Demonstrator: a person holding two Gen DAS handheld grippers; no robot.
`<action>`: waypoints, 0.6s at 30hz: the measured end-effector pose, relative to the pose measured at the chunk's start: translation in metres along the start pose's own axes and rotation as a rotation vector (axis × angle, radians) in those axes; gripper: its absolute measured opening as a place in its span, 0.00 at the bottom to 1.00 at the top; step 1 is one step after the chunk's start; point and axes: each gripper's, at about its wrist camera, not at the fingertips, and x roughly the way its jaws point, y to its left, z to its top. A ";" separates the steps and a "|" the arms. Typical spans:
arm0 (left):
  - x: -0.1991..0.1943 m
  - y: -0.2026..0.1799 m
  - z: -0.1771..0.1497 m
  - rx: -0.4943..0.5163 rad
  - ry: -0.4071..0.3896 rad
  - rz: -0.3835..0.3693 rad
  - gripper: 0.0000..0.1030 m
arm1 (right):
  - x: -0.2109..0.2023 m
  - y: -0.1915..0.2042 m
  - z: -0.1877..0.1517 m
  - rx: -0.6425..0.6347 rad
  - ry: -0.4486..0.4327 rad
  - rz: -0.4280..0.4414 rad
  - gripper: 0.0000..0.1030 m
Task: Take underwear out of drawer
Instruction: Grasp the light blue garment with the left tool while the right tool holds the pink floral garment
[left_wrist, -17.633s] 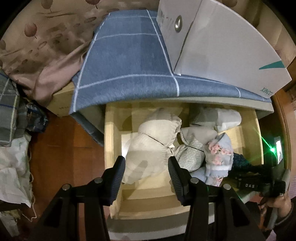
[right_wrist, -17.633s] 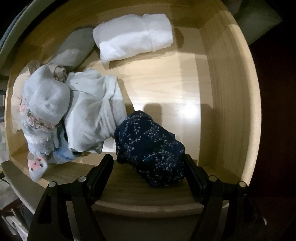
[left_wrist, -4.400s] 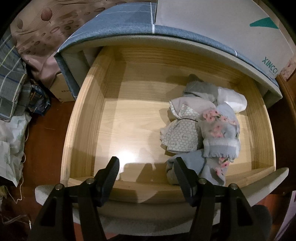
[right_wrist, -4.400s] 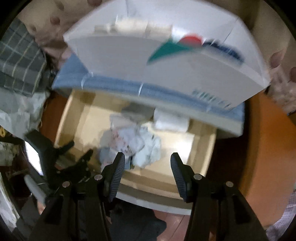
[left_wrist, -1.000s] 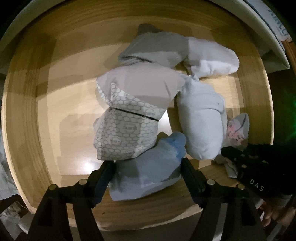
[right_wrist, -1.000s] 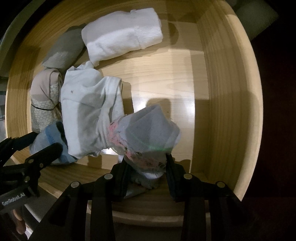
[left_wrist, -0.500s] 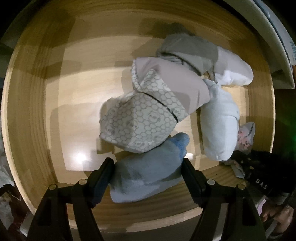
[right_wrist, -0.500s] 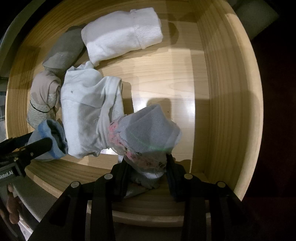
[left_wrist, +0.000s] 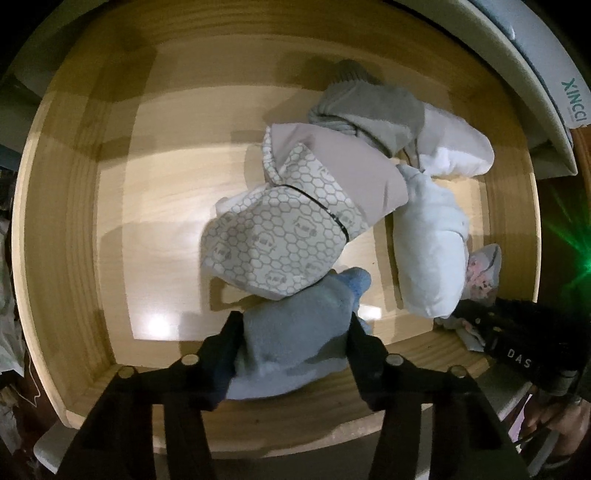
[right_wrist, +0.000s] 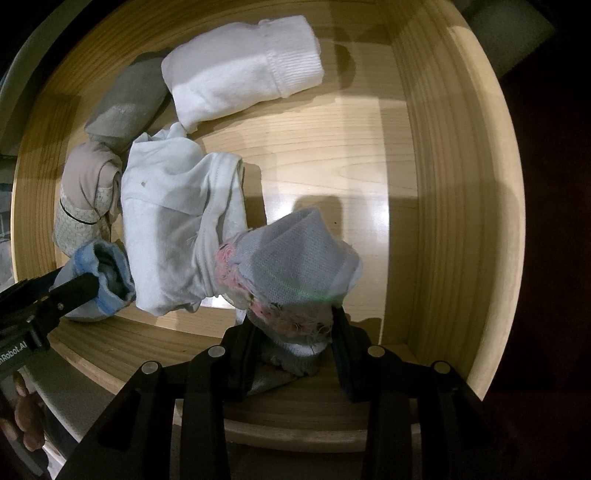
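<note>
An open wooden drawer (left_wrist: 74, 221) holds several folded garments. My left gripper (left_wrist: 295, 325) is shut on a light blue rolled piece (left_wrist: 295, 332) near the drawer's front wall; it also shows in the right wrist view (right_wrist: 107, 280). My right gripper (right_wrist: 291, 332) is shut on a grey piece with pink trim (right_wrist: 295, 266) at the front of the drawer. Between them lies a pale blue piece (right_wrist: 166, 221). A honeycomb-print piece (left_wrist: 280, 236) lies just beyond the light blue one.
A white rolled piece (right_wrist: 240, 66) and a grey one (right_wrist: 125, 99) lie at the drawer's back. The drawer's right wall (right_wrist: 454, 184) stands close to my right gripper. A white box (left_wrist: 546, 74) sits above the drawer's back edge. The drawer's left half (left_wrist: 155, 206) shows bare wood.
My left gripper has closed onto the light blue piece and lifted it slightly toward the front wall. My right gripper stays shut on the grey pink-trimmed piece, unmoved.
</note>
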 end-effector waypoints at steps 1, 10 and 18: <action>-0.002 0.000 -0.001 -0.001 -0.004 0.002 0.48 | 0.000 0.000 0.000 0.001 -0.001 0.000 0.33; -0.003 -0.008 -0.004 -0.008 -0.025 0.011 0.43 | 0.001 0.000 0.000 0.000 -0.004 -0.001 0.33; -0.017 -0.010 -0.008 -0.004 -0.054 -0.013 0.42 | 0.000 0.004 -0.001 -0.017 -0.012 -0.019 0.32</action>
